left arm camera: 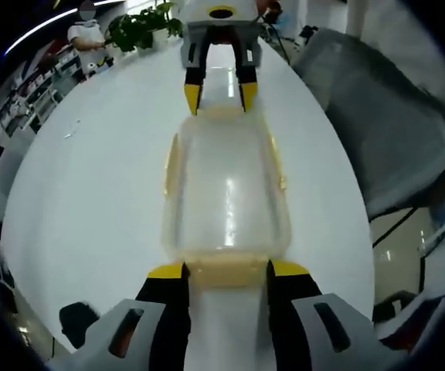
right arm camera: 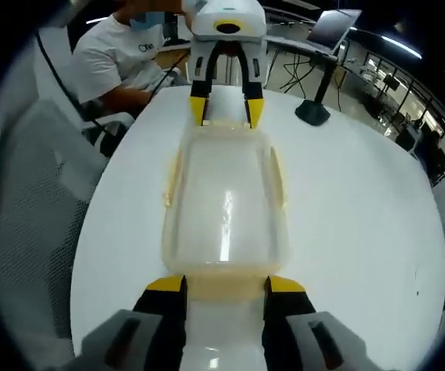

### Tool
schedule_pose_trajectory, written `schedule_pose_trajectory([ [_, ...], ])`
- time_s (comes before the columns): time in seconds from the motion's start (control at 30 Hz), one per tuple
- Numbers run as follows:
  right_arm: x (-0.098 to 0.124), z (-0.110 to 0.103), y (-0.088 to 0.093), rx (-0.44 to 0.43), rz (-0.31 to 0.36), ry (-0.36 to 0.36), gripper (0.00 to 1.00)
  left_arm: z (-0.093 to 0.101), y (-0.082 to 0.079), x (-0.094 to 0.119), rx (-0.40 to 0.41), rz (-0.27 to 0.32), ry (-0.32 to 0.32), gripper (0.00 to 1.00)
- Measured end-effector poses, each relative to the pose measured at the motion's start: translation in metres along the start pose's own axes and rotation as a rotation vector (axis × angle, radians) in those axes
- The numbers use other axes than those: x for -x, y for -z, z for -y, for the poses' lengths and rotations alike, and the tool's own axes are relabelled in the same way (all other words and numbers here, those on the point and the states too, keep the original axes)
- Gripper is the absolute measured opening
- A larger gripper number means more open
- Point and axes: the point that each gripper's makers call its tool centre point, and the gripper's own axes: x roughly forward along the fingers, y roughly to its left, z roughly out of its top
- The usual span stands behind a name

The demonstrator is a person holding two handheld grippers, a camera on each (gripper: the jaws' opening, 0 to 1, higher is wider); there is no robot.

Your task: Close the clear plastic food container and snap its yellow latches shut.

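Your left gripper [left arm camera: 225,272] straddles the near yellow latch [left arm camera: 224,270] of the clear container [left arm camera: 226,189] on the white table [left arm camera: 91,193], jaws parted. Your right gripper [left arm camera: 221,97] faces it, likewise spread around the far latch [left arm camera: 221,110].

Bare white worktop [left arm camera: 91,193] on both long sides of the clear container [left arm camera: 226,193], wide enough for a gripper to pass. Blocked at both short ends: left gripper [left arm camera: 226,272] astride the near end latch in the left gripper view, right gripper [left arm camera: 221,97] at the far end, jaws apart around that latch. Grey mesh chair [left arm camera: 392,139] beside the worktop's right edge there. In the right gripper view, black stand [right arm camera: 313,112] on the far right worktop, seated person [right arm camera: 126,58] beyond the far left edge.
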Motion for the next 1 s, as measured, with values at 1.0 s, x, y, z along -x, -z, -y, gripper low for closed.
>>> schedule_pose_trajectory([
  [1.0,0.089,-0.006,0.004,0.035,0.050,0.057,0.35,0.005,-0.079,0.046,0.026,-0.048,-0.051,0.36],
])
